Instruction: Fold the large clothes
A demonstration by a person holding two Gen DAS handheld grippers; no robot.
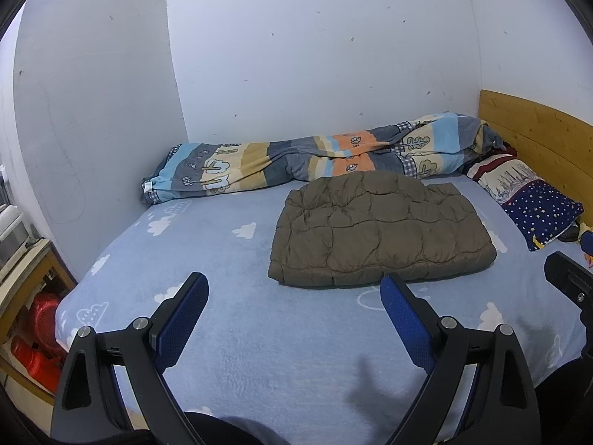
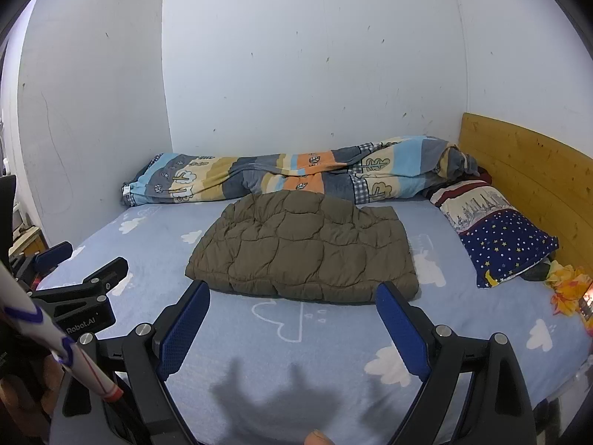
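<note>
Bedside shelf [image 1: 26, 296]: far left of the left gripper's jaws, at the bed's edge; red plastic items [image 1: 40, 330] stored below its top.

Left gripper [image 1: 292, 289]: black frame, blue textured pads [image 1: 185, 319]; jaws wide apart, nothing between them but bare sheet. Seen from the right wrist view, its body carries white lettering reading "Robot.AI".

Bed sheet [image 1: 229, 352]: pale blue fleece, white cloud prints; lies beneath both pairs of jaws.

Folded garment [image 2: 304, 252]: olive-brown quilted padded piece, folded into a flat, roughly rectangular bundle. Long axis runs left to right, across the line both grippers point along. Thick folded edge faces the jaws; far edge lies just beside the rolled quilt. In the right wrist view it sits just beyond the fingertips, centred between them; in the left wrist view it sits ahead of the right-hand finger. No gripper touches it. No label readable.

Rolled quilt [image 2: 296, 174]: striped blue, grey, cream and orange with tree motifs; stretched left to right along the wall, beyond the garment.

Right gripper [image 2: 292, 289]: same make; jaws wide apart, empty, above the sheet.

Pillow [image 2: 500, 233]: right of the jaws, navy with stars, skyline print above; no legible writing.

Headboard [image 2: 526, 163]: light wood, far right.
</note>
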